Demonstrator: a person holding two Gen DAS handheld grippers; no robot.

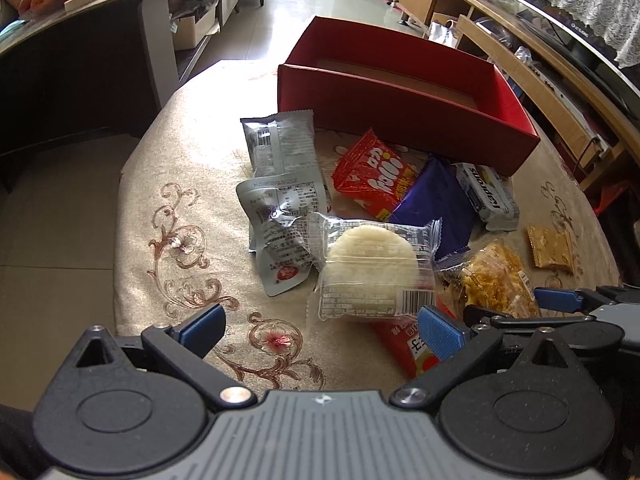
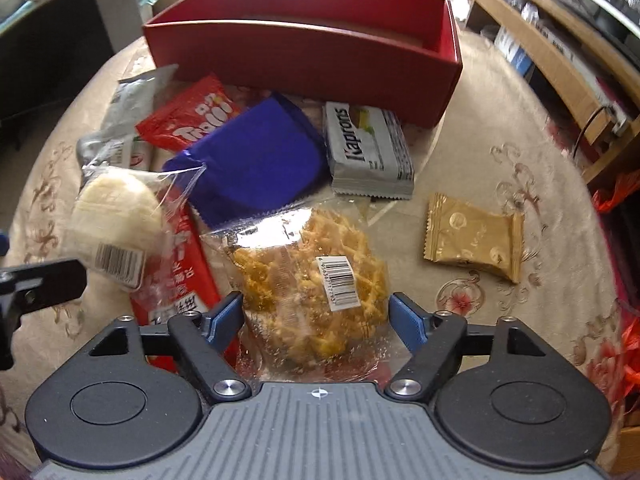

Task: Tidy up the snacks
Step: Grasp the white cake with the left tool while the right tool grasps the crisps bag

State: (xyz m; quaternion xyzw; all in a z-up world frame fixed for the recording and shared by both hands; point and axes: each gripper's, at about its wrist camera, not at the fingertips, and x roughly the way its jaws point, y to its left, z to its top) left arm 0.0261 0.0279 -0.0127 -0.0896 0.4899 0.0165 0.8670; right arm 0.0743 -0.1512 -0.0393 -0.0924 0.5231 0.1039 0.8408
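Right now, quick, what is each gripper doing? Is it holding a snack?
Left gripper: open, holding nothing, hovering by the white rice cake packet.
Right gripper: open, fingers either side of the clear waffle snack bag, not yet pressing it.

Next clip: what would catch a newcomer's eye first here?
The big red box at the far side of the table, open-topped, with no snacks visible inside. In front of it lies a jumble of wrapped snacks: a blue packet in the middle and a round white cake in clear wrap. Nearest, the right gripper straddles a clear bag of golden waffle snack.
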